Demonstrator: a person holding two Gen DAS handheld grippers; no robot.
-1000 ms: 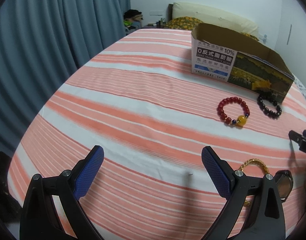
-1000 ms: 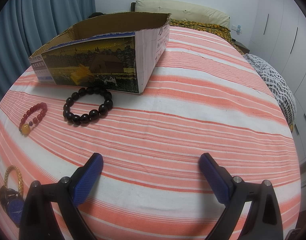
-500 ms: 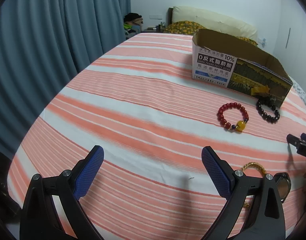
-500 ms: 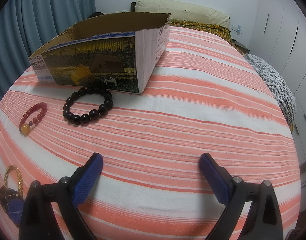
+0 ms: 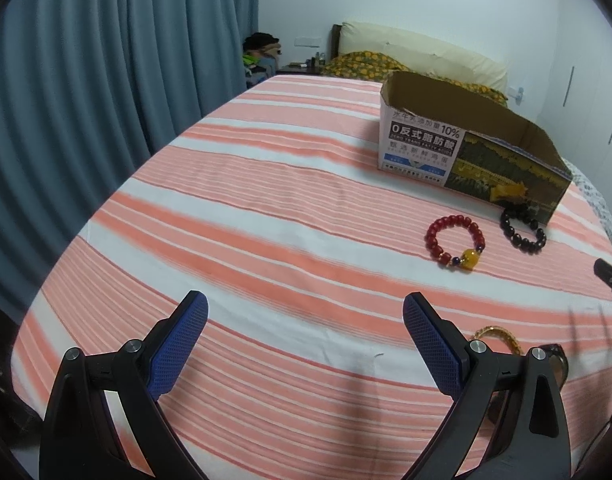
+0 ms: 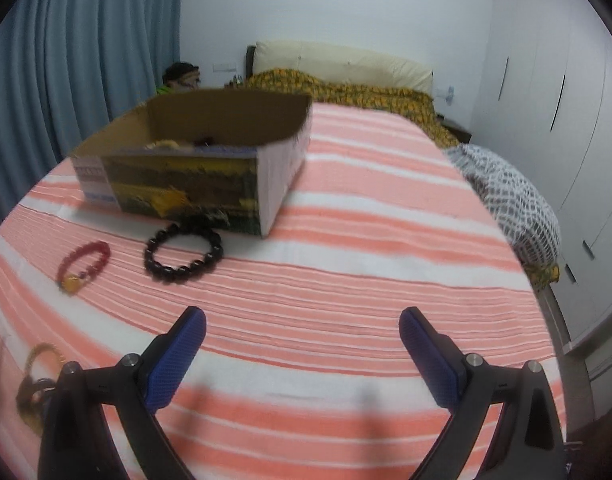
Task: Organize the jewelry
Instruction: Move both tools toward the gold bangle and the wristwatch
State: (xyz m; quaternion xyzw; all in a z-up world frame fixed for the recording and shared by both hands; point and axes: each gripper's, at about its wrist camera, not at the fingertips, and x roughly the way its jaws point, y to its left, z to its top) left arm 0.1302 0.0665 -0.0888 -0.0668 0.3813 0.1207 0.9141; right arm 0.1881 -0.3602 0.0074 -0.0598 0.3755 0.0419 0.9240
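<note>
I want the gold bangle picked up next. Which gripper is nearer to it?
Left. The gold bangle lies just beyond the left gripper's right finger; from the right gripper it sits further off, to its left.

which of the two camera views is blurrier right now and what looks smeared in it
Right wrist view: clearly blurrier, motion smear on the cardboard box, the red bracelet and the gold bangle. Left wrist view: sharper, box print readable, red bead bracelet crisp, slight softness on the near stripes of the bedspread. Both views: strong fisheye bending and dark corners.
</note>
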